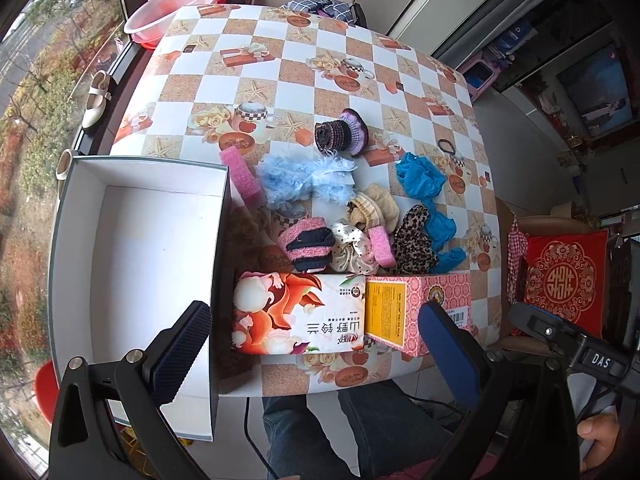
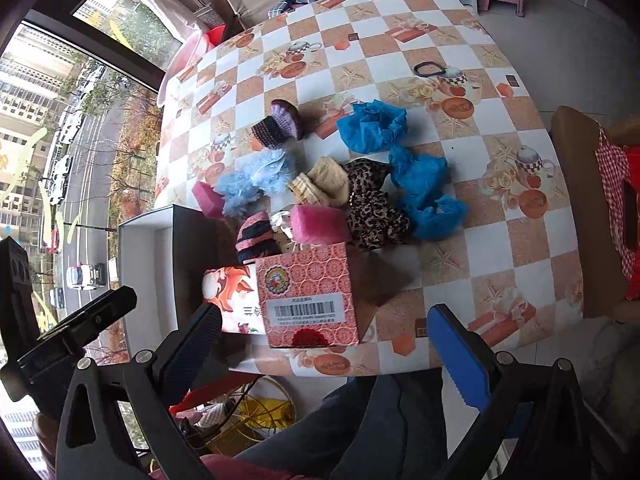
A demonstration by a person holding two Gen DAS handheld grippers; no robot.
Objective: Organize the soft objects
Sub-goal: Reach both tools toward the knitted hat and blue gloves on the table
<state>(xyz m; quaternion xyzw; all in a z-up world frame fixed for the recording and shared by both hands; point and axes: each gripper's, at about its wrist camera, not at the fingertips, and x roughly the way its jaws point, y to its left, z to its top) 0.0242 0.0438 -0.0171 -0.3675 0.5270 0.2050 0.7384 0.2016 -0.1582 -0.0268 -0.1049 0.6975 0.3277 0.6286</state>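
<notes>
Hovering at the desk's near edge, left gripper and right gripper both fingers wide, holding nothing. Heap of soft fabric pieces lies ahead of the fingers, beyond two printed cartons; open white cardboard box, left of the left fingers, likely their destination.

occluded: polka-dot scrunchie | by: pink sponge

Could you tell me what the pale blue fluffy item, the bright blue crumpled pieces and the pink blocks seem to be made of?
The pale blue fluffy item looks like feathery or faux-fur yarn: long wispy fibres, matte. The bright blue crumpled pieces look like thin non-woven or plastic film, perhaps disposable covers: sharp creases, slight sheen. The pink blocks look like open-cell foam sponge: porous, grainy faces and squared edges.
</notes>
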